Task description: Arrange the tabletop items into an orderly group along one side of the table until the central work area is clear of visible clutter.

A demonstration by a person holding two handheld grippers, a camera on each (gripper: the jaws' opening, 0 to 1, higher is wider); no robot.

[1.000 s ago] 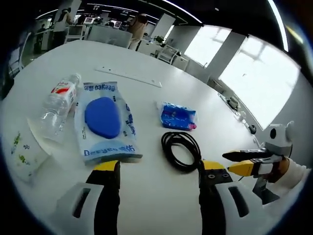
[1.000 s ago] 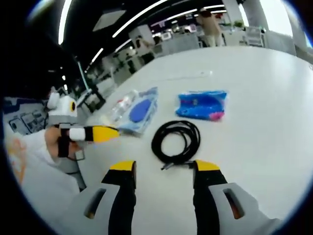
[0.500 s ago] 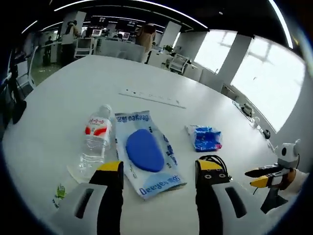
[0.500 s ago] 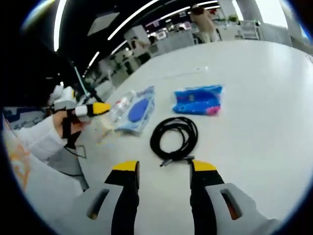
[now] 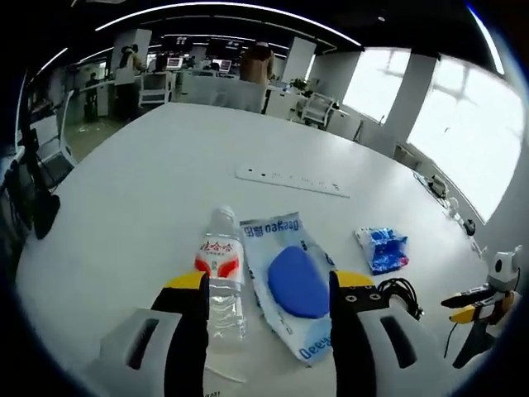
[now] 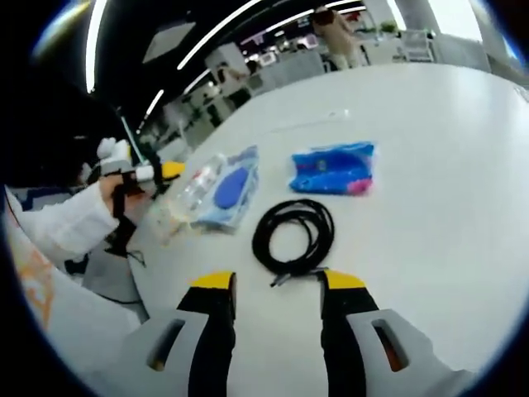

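Tabletop items lay grouped near one edge of the white table (image 5: 149,165). Largest was a wet-wipes pack (image 5: 291,277) with a blue lid, lying just beside a clear water bottle (image 5: 221,273) with a red label. A long white power strip (image 5: 291,179) lay farther toward the table's middle. The coiled black cable (image 6: 294,236) and the small blue packet (image 6: 334,168) sat close together. The left gripper (image 5: 269,285) hovered released above bottle and pack; the right gripper (image 6: 269,285) stood released near the cable.

Both grippers, left (image 5: 269,285) and right (image 6: 271,285), are held level with fingers parted, gripping nothing
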